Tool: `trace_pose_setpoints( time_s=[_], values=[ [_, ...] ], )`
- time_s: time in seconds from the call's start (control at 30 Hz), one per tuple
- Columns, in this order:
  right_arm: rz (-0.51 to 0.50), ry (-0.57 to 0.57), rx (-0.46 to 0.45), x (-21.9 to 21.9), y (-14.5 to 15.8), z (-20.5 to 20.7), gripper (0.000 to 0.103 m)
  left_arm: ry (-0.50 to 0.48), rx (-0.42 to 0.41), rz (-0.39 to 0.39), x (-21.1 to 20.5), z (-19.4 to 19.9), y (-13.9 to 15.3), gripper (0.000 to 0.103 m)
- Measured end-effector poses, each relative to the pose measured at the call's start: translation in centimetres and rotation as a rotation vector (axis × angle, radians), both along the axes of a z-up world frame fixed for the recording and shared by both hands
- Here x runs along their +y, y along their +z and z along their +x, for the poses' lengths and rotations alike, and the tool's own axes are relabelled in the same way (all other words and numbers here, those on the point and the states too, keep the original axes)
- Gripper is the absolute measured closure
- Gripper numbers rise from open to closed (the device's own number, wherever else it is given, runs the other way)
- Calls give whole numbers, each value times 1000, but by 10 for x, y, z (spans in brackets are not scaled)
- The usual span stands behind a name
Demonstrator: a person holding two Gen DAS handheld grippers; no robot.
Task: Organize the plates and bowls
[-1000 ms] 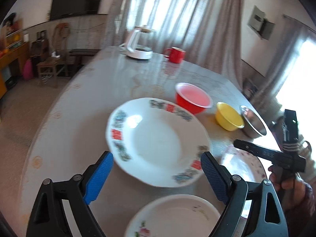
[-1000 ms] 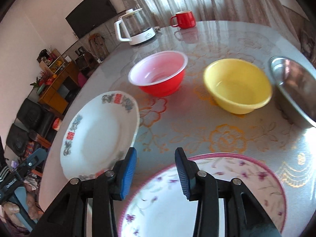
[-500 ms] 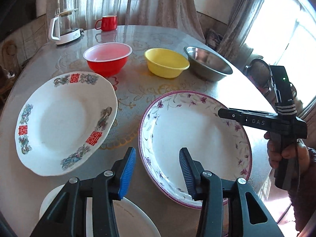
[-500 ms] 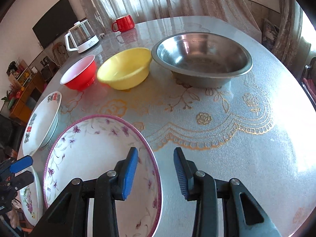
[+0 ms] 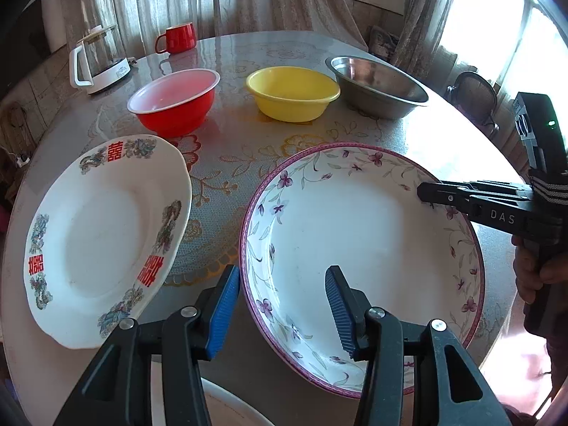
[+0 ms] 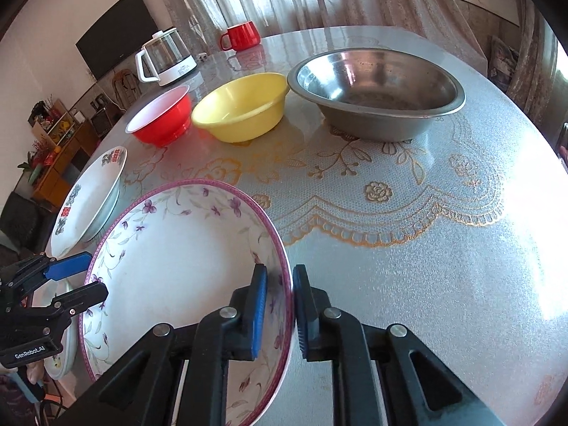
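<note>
Right gripper pinches the floral plate's rim; nothing is stacked yet.

The right gripper [image 6: 278, 314] is nearly closed, one pad on either side of the purple-rimmed floral plate [image 5: 358, 248], gripping its rim at about 3 o'clock. The left gripper [image 5: 282, 310] is moderately open, holding nothing, its pads straddling the same plate's rim at 7 o'clock. The red-character plate [image 5: 103, 238] lies just beside it toward 9 o'clock, and a third plate [image 5: 230, 408] peeks in at 6 o'clock. Red bowl [image 5: 174, 101], yellow bowl [image 5: 293, 92] and steel bowl [image 5: 378, 85] stand apart, unnested, toward 12 o'clock. By my judgement, organizing has barely begun.
</note>
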State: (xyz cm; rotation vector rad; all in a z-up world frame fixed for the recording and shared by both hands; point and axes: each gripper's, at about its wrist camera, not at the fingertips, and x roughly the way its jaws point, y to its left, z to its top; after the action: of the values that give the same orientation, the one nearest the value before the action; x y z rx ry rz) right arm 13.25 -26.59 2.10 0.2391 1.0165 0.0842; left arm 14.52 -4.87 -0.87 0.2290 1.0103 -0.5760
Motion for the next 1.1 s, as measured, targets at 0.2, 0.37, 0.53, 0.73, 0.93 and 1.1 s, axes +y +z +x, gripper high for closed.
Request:
trace_pose_setpoints(
  time_s=[0.2,0.37,0.53,0.73,0.93,1.1],
  values=[
    [22,13,-9,-2,0,-1,91,-39,27,-123,14,8,18,65],
    [31,15,-24,-4,-2,-3,91,-45,36,-85,16,8,20,65],
    [32,32,-27,-4,-4,-4,86,-37,63,-39,12,6,4,65],
    [24,43,-21,-2,-4,-7,83,-27,20,59,1,-2,-6,79],
    [51,49,-50,-4,-5,-14,90,31,-5,60,5,-5,-7,85],
    [97,32,-58,-11,-5,-16,93,88,22,-13,13,-5,-6,85]
  ],
)
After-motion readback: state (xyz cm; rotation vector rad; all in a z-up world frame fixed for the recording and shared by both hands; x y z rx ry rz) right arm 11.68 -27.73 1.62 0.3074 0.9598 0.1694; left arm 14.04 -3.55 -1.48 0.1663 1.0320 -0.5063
